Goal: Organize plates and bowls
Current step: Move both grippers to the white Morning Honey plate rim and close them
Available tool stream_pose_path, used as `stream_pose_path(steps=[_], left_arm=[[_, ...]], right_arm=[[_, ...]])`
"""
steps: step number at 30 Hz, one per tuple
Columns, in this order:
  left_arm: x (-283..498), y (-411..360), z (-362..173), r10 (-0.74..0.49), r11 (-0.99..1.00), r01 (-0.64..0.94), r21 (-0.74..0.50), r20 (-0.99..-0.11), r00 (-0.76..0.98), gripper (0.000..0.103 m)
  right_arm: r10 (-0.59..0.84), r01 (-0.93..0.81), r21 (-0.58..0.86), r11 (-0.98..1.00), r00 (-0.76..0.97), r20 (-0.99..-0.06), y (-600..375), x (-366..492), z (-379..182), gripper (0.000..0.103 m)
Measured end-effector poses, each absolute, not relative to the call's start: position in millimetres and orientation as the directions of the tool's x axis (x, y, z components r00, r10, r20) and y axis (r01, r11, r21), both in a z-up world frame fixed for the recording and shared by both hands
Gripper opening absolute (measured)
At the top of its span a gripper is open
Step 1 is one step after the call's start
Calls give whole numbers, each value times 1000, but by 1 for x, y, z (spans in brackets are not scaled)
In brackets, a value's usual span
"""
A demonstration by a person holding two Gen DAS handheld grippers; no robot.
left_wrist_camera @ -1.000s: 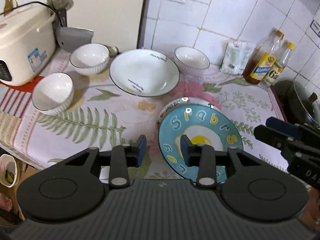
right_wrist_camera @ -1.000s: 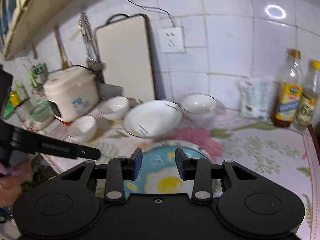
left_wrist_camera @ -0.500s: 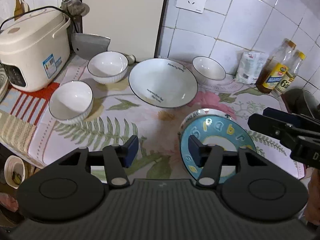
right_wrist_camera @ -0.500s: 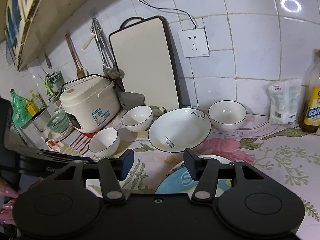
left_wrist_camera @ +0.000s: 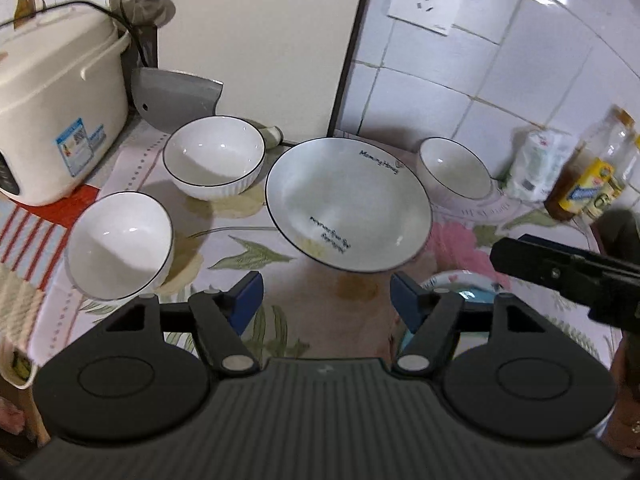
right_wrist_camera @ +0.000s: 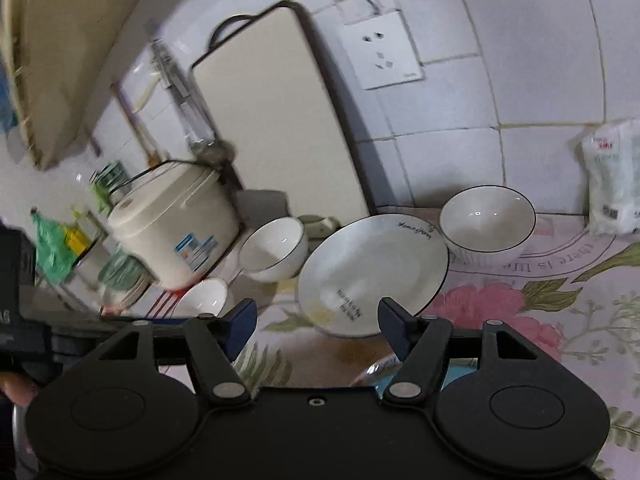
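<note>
Ahead of the left gripper (left_wrist_camera: 326, 300), past its spread blue fingertips (left_wrist_camera: 248, 294), sits the large white plate (left_wrist_camera: 348, 204) with a dark rim and printed script, flat on the floral tablecloth (left_wrist_camera: 256, 256). Both jaws wide apart, nothing held. Forward-left of this gripper: one white ribbed bowl (left_wrist_camera: 214, 158) near the cleaver blade (left_wrist_camera: 176, 98), and a second white bowl (left_wrist_camera: 118, 246) closer in, just off the left fingertip. Forward-right, beyond the plate: a third white bowl (left_wrist_camera: 454, 174), close to the plate's rim; touching or not, cannot tell. Just behind the right fingertip, a blue-faced plate (left_wrist_camera: 466, 294) peeks out, mostly hidden. Rice cooker (left_wrist_camera: 52, 108) far left; oil bottles (left_wrist_camera: 588, 176) and a white packet (left_wrist_camera: 538, 164) far right.

The right gripper (right_wrist_camera: 318, 322) also stands open and empty, seen at right edge of the left view (left_wrist_camera: 560, 272). Ahead of it the same large plate (right_wrist_camera: 372, 272), the third bowl (right_wrist_camera: 488, 222) forward-right, ribbed bowl (right_wrist_camera: 274, 248) forward-left, second bowl (right_wrist_camera: 204, 298) by its left fingertip. Blue plate's rim (right_wrist_camera: 384, 368) under its right finger. Cutting board (right_wrist_camera: 272, 112) leans on the tiled wall behind; view is motion-blurred.
</note>
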State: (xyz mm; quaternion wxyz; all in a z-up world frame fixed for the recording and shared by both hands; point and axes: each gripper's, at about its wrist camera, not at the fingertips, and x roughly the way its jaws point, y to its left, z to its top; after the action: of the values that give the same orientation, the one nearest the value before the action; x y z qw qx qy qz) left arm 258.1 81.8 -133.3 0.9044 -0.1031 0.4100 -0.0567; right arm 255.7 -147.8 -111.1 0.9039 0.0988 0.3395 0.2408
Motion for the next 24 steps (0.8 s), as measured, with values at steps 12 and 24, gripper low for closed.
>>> stream_pose_path(steps=[12, 24], left_arm=[[323, 75, -200, -113, 974, -67, -214, -724, 681, 69], [365, 83, -230, -162, 963, -63, -260, -755, 636, 44]], right_arm=[[402, -166, 387, 907, 612, -681, -162, 345, -185, 72], [402, -126, 409, 904, 577, -711, -167, 389, -221, 55]])
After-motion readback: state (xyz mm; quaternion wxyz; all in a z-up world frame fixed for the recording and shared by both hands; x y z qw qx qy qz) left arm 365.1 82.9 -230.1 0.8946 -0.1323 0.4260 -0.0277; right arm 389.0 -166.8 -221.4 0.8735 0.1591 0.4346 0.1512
